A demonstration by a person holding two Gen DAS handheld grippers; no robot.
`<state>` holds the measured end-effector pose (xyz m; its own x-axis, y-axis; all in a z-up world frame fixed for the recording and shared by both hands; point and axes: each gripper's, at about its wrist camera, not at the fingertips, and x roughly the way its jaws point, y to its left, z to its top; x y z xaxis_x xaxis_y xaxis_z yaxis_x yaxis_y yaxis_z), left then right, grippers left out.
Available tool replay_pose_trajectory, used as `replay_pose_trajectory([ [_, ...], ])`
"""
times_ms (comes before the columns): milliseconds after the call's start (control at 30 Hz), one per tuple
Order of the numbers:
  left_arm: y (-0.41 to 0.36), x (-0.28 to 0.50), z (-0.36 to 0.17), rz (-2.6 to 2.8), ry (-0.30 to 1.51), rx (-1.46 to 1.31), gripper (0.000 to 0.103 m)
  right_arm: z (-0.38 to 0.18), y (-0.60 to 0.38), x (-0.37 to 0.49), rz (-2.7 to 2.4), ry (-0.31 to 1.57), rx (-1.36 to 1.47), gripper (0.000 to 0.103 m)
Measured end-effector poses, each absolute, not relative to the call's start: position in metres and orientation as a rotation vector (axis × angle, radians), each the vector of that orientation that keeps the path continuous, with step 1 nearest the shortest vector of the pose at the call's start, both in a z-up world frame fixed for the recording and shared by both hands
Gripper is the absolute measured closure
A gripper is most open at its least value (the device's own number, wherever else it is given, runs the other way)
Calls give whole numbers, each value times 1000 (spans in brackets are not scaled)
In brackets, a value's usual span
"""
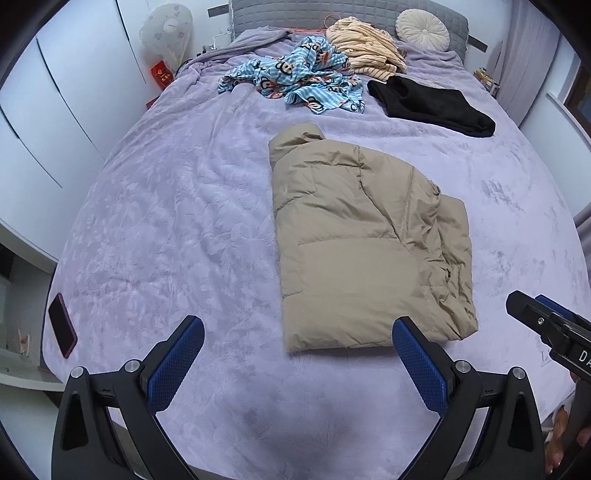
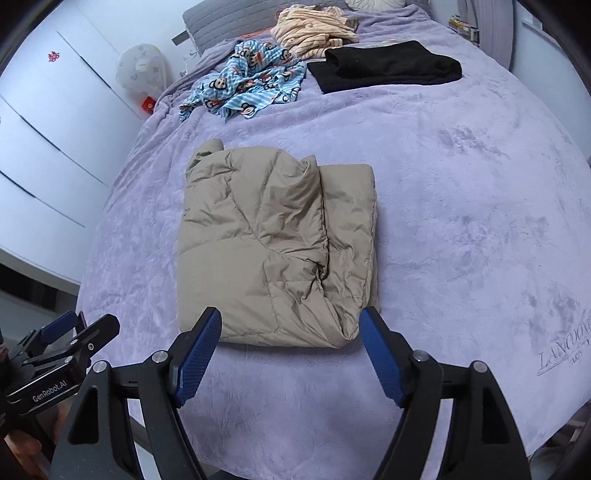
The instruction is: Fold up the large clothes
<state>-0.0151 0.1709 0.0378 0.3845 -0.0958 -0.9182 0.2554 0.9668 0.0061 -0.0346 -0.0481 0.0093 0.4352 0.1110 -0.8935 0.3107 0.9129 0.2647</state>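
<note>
A beige puffer jacket [image 1: 362,243] lies folded into a long rectangle on the lilac bedspread [image 1: 177,229], collar toward the headboard. It also shows in the right wrist view [image 2: 273,251]. My left gripper [image 1: 299,328] is open and empty, hovering near the jacket's near edge, mostly to its left. My right gripper [image 2: 290,321] is open and empty, its blue fingertips just short of the jacket's near edge. The right gripper also shows at the right edge of the left wrist view [image 1: 543,317], and the left gripper at the lower left of the right wrist view [image 2: 70,332].
At the far end lie a blue cartoon-print garment [image 1: 299,79], a striped cream garment [image 1: 365,46] and a folded black garment [image 1: 432,103]. A dark phone [image 1: 62,330] lies at the bed's left edge. White wardrobes [image 1: 44,122] stand left; a round cushion [image 1: 423,26] leans on the headboard.
</note>
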Motion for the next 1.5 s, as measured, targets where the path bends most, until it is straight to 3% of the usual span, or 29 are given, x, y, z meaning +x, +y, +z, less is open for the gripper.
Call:
replay_pose_trajectory([
  [67,175,-11,40,-225,1152,148,1,14,-45,-32,-155,1108,416,14],
  [700,188,0,89,-159,1030,133,1,74,-23,-7,-218,988,301,13],
  [1500,195,-10,89,-134,1026,118,1,74,-15,-14,-211,994,294,13],
])
